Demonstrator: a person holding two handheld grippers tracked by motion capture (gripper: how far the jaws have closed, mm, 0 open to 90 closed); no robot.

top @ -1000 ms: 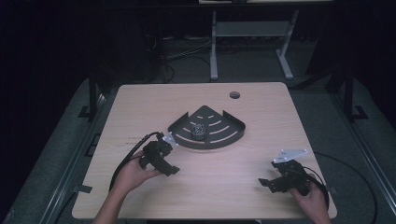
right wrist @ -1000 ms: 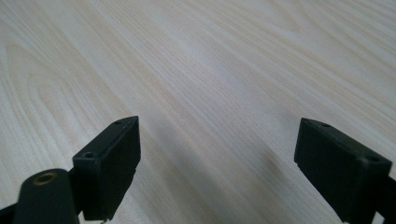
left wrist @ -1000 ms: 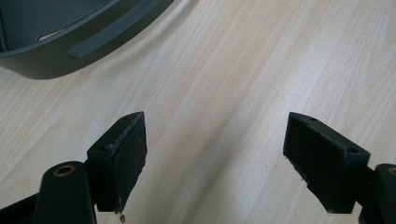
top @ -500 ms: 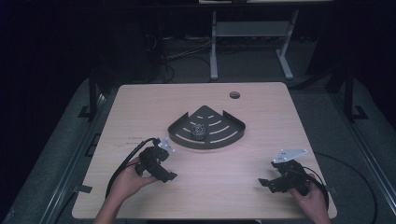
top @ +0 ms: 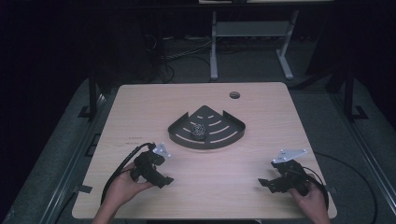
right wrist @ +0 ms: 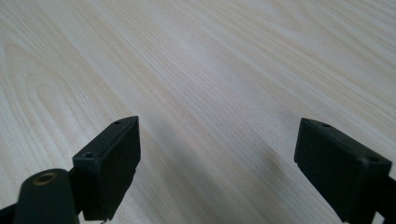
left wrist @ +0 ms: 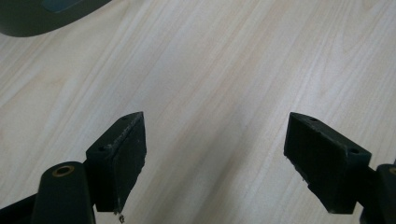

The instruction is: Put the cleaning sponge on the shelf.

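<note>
Pale wood-grain tabletop [top: 261, 121] fills the middle of a dark room, with cables and a white metal frame [top: 252, 32] on the floor behind it. Near the table's centre sits a dark fan-shaped corner tray [top: 226, 135] with slotted bottom, and a small dark crumpled ball [top: 198, 130] lies inside it towards its left half. A round cable hole [top: 234, 95] shows near the far edge.

Compared with 1 second ago, the left gripper [top: 161, 179] has drawn back from the tray's left corner towards the person's side of the table (a short slide, level over the wood), so it is now clearly apart from the tray. The right gripper [top: 266, 183] lies where it was, and the ball and tray have not shifted.

The left hand [top: 123, 184] comes in from the bottom edge and holds its gripper low over the table, jaws pointing right and slightly towards the person. In the left gripper view the 2 jaws stand wide apart with bare wood between them, and a corner of the tray [left wrist: 42, 18] shows at upper left. The right hand [top: 310, 198] rests near the front right corner, its gripper pointing left; in the right gripper view its jaws are likewise spread wide over bare wood.
</note>
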